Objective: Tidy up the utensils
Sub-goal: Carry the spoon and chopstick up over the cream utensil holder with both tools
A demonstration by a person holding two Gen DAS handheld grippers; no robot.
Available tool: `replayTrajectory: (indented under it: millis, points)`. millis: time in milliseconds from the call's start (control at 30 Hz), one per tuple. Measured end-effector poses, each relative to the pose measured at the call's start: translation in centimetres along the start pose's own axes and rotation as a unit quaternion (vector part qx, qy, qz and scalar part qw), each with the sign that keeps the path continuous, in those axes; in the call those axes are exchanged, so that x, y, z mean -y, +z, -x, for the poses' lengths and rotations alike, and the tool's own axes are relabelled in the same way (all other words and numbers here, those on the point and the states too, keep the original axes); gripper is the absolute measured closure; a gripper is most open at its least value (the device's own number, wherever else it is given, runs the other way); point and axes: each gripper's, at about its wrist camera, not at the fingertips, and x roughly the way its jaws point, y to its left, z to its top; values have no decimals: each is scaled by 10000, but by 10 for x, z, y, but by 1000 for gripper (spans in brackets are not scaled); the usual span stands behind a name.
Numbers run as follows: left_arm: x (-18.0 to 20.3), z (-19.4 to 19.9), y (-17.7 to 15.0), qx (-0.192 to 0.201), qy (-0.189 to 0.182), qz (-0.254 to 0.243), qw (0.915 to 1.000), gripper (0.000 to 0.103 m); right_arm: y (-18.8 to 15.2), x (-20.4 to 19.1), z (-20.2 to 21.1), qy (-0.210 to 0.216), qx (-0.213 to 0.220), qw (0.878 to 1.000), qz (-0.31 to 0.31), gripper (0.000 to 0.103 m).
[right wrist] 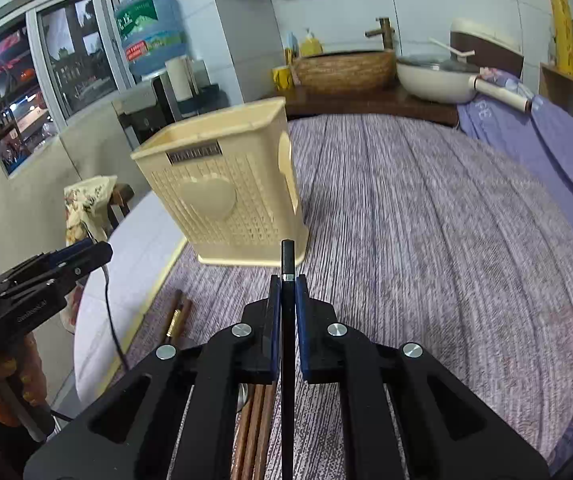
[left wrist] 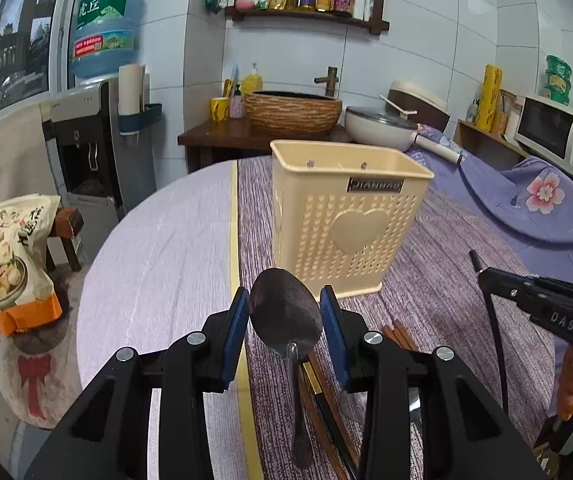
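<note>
A cream plastic utensil holder (left wrist: pixel 346 216) with a heart on its side stands upright on the purple tablecloth; it also shows in the right wrist view (right wrist: pixel 226 196). My left gripper (left wrist: pixel 285 312) has its pads apart on either side of the bowl of a metal spoon (left wrist: pixel 284 312), whose handle runs back under the gripper; contact cannot be told. My right gripper (right wrist: pixel 286 300) is shut on a black chopstick (right wrist: pixel 287 258) that points toward the holder's base. Brown chopsticks (right wrist: pixel 176 314) lie on the cloth below both grippers and show in the left wrist view (left wrist: pixel 400 336).
The round table (right wrist: pixel 426 220) drops off at its left edge, where a water dispenser (left wrist: pixel 94 144) and a snack bag (left wrist: pixel 18 256) stand. A wooden basin (left wrist: pixel 292 110), a pan (left wrist: pixel 378 124) and a microwave (left wrist: pixel 558 132) sit behind.
</note>
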Motion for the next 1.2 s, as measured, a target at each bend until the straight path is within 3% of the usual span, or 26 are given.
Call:
replayTrajectory:
  millis: [367,900,1200]
  points:
    - [-3,18,10,261,52,-94,9996,67,30,-2,64,124,660,9976,183,95]
    - [-10,30,19,382,10,-87,9992,67,44,-4,87,283,826,9956,346,95]
    - [-5,45,63,820,-61,-206,9964,67,86,-20,90,374,1042,9920,608,95]
